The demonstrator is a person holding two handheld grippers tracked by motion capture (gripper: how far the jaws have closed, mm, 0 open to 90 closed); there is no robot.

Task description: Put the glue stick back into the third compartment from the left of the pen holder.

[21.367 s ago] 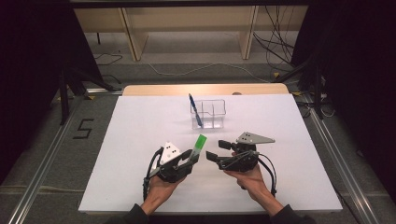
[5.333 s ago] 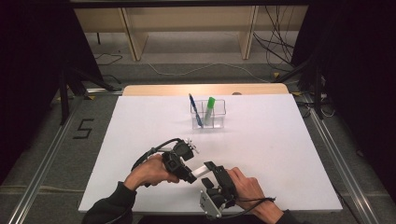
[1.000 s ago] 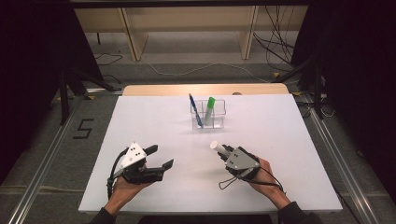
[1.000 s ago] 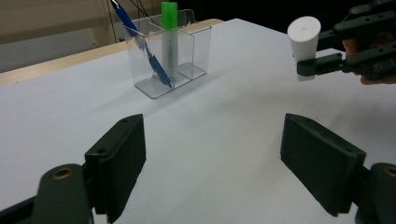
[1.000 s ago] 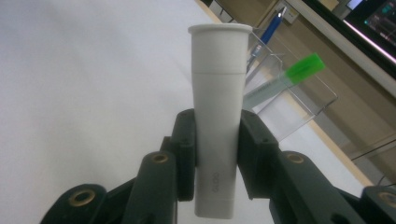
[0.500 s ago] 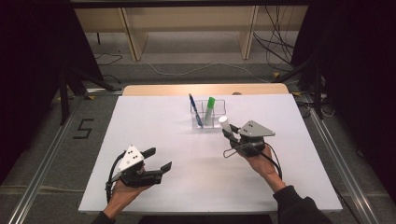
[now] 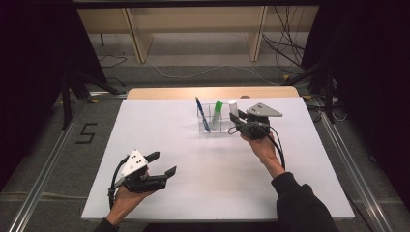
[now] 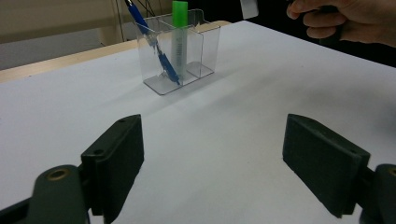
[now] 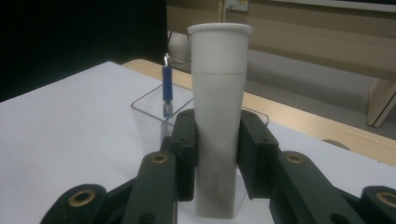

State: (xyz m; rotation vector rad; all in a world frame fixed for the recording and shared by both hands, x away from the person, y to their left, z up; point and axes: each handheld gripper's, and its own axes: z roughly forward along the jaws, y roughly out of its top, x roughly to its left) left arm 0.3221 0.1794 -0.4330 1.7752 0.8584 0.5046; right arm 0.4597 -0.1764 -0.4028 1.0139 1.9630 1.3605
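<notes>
The white surface [image 7: 159, 125] is laid over a wooden top, with dark curtains at both sides and pale shelving behind. A clear compartmented organizer [image 7: 215, 120] stands near its far edge, holding a blue pen [image 7: 202, 115] and a green highlighter [image 7: 216, 114]. A white tube [image 9: 219, 135] is clamped upright in the right gripper [image 7: 237, 126] just beside the organizer, apparently for lowering into a free compartment. The left gripper [image 7: 162, 164] is held spread and empty near the front.

The holder [image 8: 180, 56] was clear glossy plastic; the tube [image 9: 218, 116] beside it looked matt white — smooth; the table [image 7: 159, 125] under the holder was matt white.
</notes>
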